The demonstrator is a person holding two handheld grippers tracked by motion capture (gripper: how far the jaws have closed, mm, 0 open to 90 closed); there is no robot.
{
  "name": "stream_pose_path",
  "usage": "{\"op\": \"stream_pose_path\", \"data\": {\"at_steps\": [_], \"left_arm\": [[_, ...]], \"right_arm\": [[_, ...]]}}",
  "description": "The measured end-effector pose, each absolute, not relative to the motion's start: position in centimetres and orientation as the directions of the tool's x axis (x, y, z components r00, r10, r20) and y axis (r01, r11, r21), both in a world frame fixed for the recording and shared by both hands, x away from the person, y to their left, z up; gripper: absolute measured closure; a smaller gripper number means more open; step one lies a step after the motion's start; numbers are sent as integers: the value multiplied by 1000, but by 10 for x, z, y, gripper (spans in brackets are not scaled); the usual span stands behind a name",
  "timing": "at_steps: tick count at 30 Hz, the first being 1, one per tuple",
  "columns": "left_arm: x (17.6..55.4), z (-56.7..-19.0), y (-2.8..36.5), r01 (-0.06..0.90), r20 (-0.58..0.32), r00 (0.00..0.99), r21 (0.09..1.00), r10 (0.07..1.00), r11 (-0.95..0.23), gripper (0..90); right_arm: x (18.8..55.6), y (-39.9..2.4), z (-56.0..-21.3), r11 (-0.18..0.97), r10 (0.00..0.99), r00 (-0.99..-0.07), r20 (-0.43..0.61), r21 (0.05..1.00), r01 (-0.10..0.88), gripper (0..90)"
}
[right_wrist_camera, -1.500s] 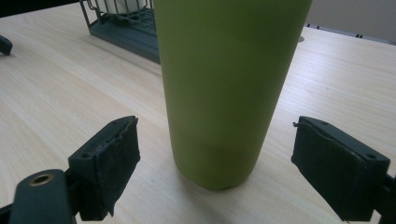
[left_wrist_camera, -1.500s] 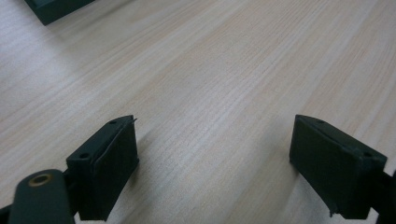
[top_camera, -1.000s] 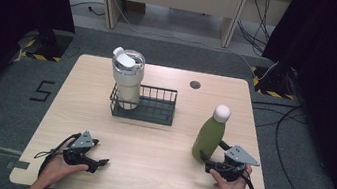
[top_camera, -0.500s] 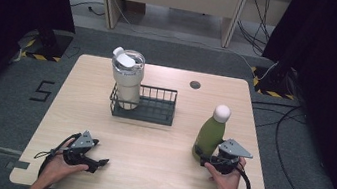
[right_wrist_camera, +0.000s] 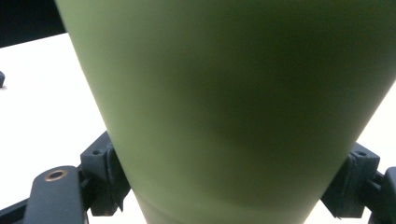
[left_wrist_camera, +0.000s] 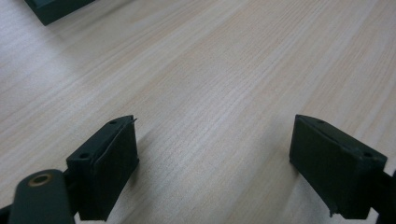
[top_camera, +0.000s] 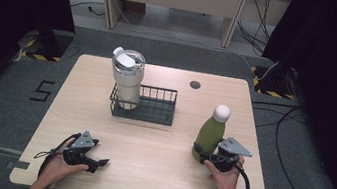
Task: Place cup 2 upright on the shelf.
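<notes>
We hold the right gripper (top_camera: 207, 157) low against the base of the green bottle (top_camera: 210, 135), which stands upright on the wooden table (top_camera: 157, 158) near its right edge, in front of and to the right of the wire basket (top_camera: 152, 105). In the right gripper view, the green bottle (right_wrist_camera: 224, 107) sits between the two jaws, and both pads press its lower body, one on each side. The jaws have just been closing, with the bottle between them; we judge the grip as made.

Our left gripper (top_camera: 91, 160) rests on the table near the front left corner, well apart from the bottle. In the left gripper view, its jaws stand wide apart over bare wood, with nothing between them.

A white lidded tumbler (top_camera: 127, 78) stands upright inside the left end of the basket. The right part of the basket is free.

Status, as we judge it:
- Done: approach to the bottle and closing of the right jaws on its lower body.
- Not yet done: the lift. The bottle base appears to rest on the table.
- Remaining: carry the bottle toward the basket and set it in the free part beside the tumbler, if the basket is the destination.
</notes>
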State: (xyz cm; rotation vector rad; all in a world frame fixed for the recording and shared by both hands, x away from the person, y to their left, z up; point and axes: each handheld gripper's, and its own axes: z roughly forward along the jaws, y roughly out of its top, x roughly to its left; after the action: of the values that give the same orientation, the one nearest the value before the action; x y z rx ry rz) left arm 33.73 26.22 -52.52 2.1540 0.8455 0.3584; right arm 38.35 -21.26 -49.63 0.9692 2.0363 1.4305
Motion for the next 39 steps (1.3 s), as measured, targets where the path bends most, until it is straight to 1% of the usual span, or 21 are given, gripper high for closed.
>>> {"op": "stream_pose_path", "data": {"at_steps": [20,21,30,39], "left_arm": [[337,-525,262,454,-20,739,754,673,-476,144],[337,-525,262,454,-20,739,754,673,-476,144],[337,-525,262,454,-20,739,754,673,-475,145],[337,-525,262,454,-20,739,753,673,-476,145]], "right_arm": [[383,-208,-496,200,777,-630,9,945,260,208],[383,-207,-495,192,776,-630,19,945,265,209],[384,-204,-482,200,776,-631,0,948,246,209],[388,-204,-470,191,784,-621,2,950,245,210]]}}
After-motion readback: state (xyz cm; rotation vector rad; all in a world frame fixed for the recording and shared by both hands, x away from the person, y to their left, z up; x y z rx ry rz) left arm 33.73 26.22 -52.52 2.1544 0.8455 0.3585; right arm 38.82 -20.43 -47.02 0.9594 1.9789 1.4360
